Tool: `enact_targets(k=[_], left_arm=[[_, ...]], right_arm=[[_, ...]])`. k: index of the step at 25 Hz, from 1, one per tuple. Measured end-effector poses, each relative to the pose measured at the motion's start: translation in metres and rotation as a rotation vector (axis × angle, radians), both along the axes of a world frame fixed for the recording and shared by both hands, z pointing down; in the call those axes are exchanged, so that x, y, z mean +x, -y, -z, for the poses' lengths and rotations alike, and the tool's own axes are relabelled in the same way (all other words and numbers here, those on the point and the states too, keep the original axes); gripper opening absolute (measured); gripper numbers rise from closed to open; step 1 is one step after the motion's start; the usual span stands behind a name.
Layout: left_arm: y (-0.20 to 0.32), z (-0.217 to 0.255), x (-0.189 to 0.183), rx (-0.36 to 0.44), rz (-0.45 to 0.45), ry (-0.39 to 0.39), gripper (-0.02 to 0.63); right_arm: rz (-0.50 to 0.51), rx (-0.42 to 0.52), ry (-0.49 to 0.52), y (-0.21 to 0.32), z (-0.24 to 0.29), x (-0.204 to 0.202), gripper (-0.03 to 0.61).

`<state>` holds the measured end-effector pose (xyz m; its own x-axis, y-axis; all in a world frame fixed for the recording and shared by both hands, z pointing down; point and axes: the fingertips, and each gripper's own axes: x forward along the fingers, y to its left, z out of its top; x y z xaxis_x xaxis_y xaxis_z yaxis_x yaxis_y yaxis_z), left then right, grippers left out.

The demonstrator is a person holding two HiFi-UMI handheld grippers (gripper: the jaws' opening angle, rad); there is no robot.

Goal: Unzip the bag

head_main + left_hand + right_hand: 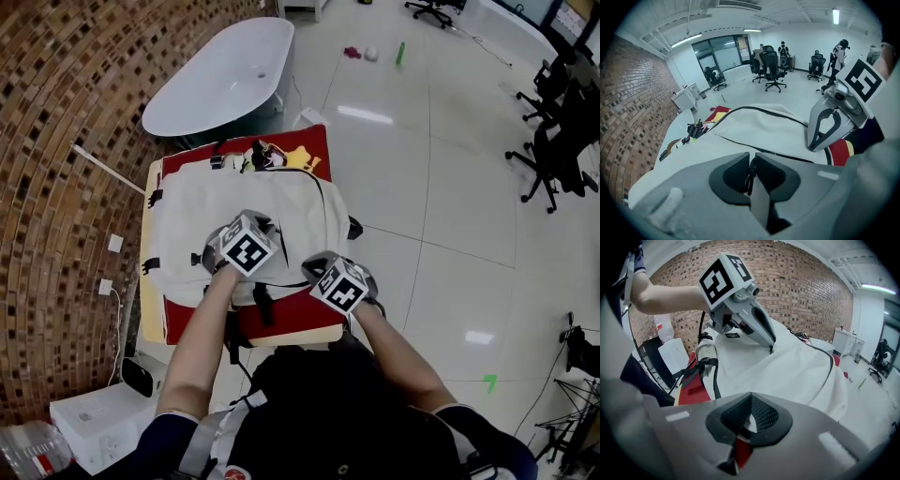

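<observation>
The fingers (733, 173) of my left gripper (751, 161) are clamped on a thin black zipper pull (750, 180), which hangs pinched between the two dark pads. This gripper sits on top of the white bag (234, 202), at the bag's near end. A black zipper line (764, 112) curves away from it across the bag's upper face toward the far end.

The fingers (764, 416) of my right gripper (751, 397) are closed together. A sliver of the bag's white fabric is caught between their pads, at the bag's near right corner. Through the gap below them I see red.

The bag lies flat and fills most of a red mat (300, 314) spread under it. Black straps (693, 371) trail off the bag's near left side. A small cluster of dark and coloured trinkets (267, 155) sits at the bag's far end. The mat under the bag rests on a pale desk (148, 281).

Beyond the far end of the bag stands a white bathtub (225, 70). A brick wall (56, 141) runs along the bag's left side. Black office chairs (773, 65) stand well apart from the bag on the shiny floor.
</observation>
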<state>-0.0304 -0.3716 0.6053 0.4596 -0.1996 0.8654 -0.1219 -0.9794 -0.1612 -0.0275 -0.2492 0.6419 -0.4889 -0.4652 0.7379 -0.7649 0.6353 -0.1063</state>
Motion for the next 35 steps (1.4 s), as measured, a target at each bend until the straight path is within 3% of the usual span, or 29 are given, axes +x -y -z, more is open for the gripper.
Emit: enact_targets(k=[12, 27, 35], left_arm=[[0.053, 0.004, 0.017, 0.042, -0.002, -0.017, 0.04], [0.116, 0.007, 0.033, 0.112, 0.008, 0.009, 0.04], [0.122, 0.006, 0.035, 0.09, 0.022, 0.012, 0.043]], right_arm=[[-0.016, -0.076, 0.047, 0.003, 0.0, 0.0, -0.001], [-0.058, -0.106, 0.061, 0.004, -0.002, 0.0, 0.0], [-0.08, -0.104, 0.066, 0.004, -0.001, 0.001, 0.0]])
